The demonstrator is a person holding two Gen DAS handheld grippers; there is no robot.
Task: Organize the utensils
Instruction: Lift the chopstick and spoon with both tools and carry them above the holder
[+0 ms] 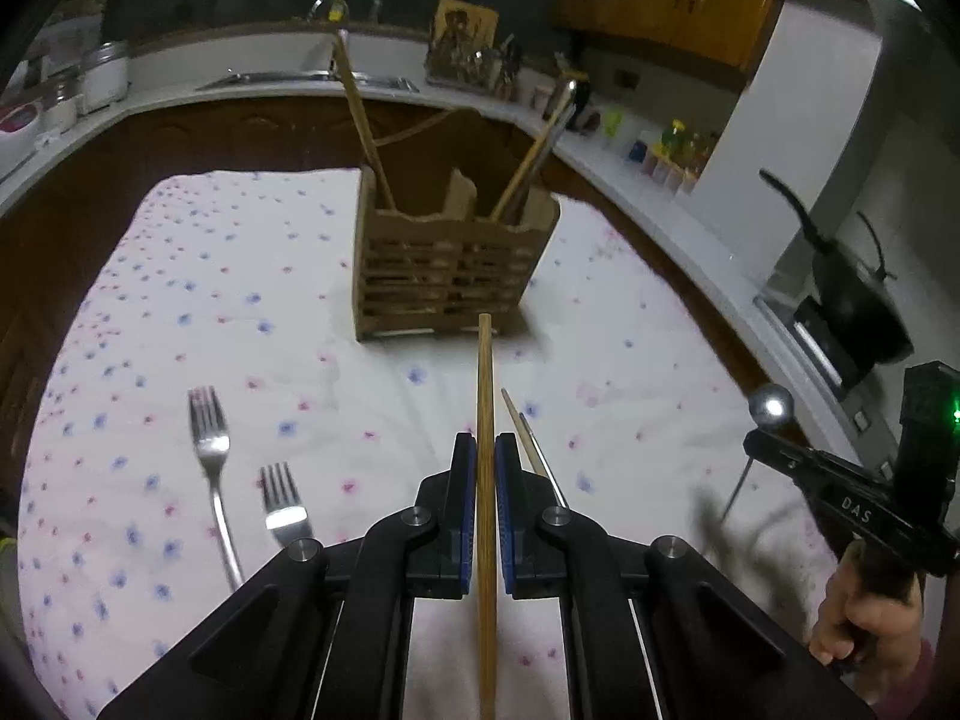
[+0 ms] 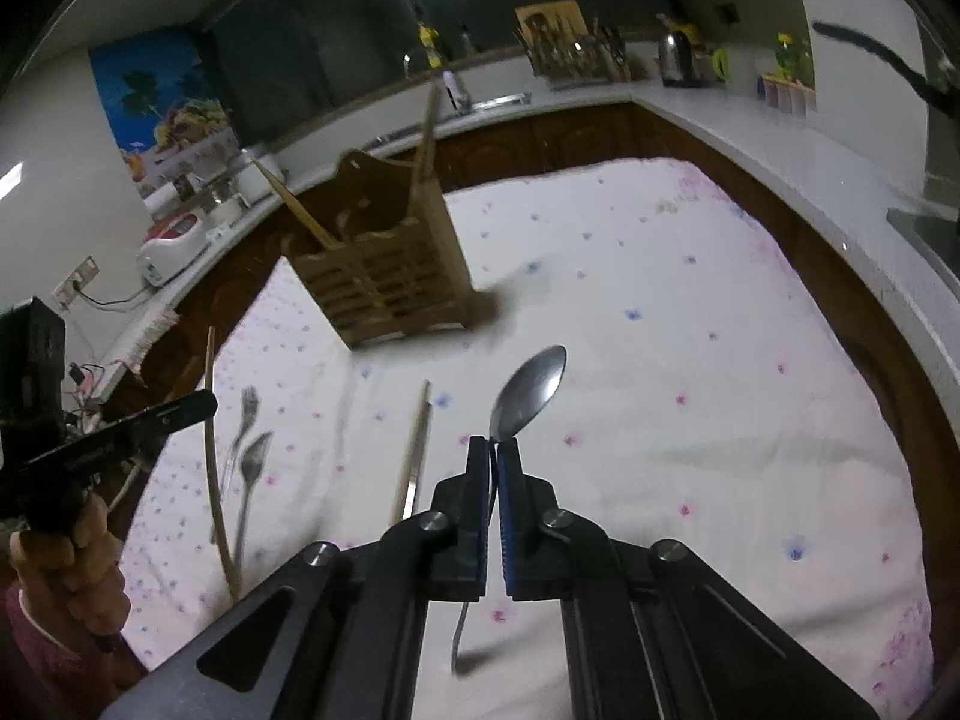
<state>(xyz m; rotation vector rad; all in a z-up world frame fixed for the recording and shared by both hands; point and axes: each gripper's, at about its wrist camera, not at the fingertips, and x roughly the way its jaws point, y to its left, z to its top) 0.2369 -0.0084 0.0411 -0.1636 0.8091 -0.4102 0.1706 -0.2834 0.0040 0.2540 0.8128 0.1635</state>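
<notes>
A wooden utensil caddy (image 1: 447,267) stands on the floral cloth and holds chopsticks and a metal utensil; it also shows in the right wrist view (image 2: 384,282). My left gripper (image 1: 486,444) is shut on a wooden chopstick (image 1: 486,420) that points toward the caddy. My right gripper (image 2: 493,447) is shut on a metal spoon (image 2: 528,393), bowl forward, held above the cloth. Two forks (image 1: 210,438) (image 1: 285,501) lie on the cloth to the left. Another chopstick and a thin metal utensil (image 1: 531,450) lie beside the left gripper.
The floral cloth (image 1: 270,312) covers the table. A kitchen counter with sink (image 1: 312,79), jars and a utensil rack (image 2: 570,54) curves behind. A black pan (image 1: 852,294) sits at the right. The right gripper's body shows in the left wrist view (image 1: 852,504).
</notes>
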